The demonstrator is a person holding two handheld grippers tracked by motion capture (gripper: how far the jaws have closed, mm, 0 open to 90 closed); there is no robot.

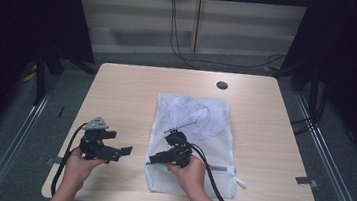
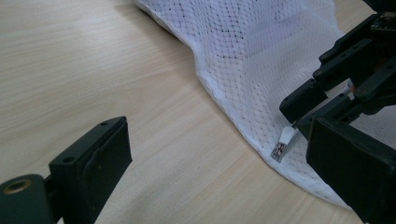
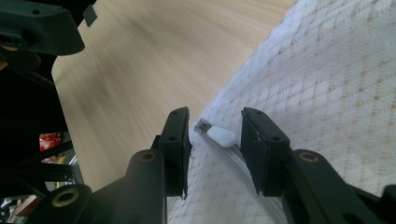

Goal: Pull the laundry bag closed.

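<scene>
**Right gripper poised over the zip pull of a mesh bag**

The right gripper [image 3: 212, 140] has its jaws apart, one on each side of the small white zip pull [image 3: 221, 136]; the pull lies in the gap between them, and no contact with either jaw can be made out; the pull sits at the end of the zip [image 3: 233, 163], which runs along the near-left edge of the mesh bag [image 3: 327, 93]. From the left gripper's camera the same right gripper [image 2: 301, 119] reaches in over that edge of the bag [image 2: 261, 60], its tips just beside the pull [image 2: 286, 138]. The person's right hand [image 1: 186, 171] holds this gripper [image 1: 158, 158] over the bag's near-left corner, the cable [image 1: 213, 184] trailing off toward the table's near edge.

The left gripper [image 2: 219, 163] has its jaws wide apart and holds nothing; bare tabletop [image 2: 93, 70] lies between them, and it points toward the bag's left edge. It [image 1: 126, 151] is to the left of the bag, near but apart from it, held in the left hand [image 1: 79, 163].

The white mesh bag [image 1: 198, 128] lies flat on the wooden table [image 1: 127, 95], its far end near the table's middle and its near end close to the near edge; a dark round hole [image 1: 222, 85] sits in the tabletop beyond the bag's far end.
</scene>
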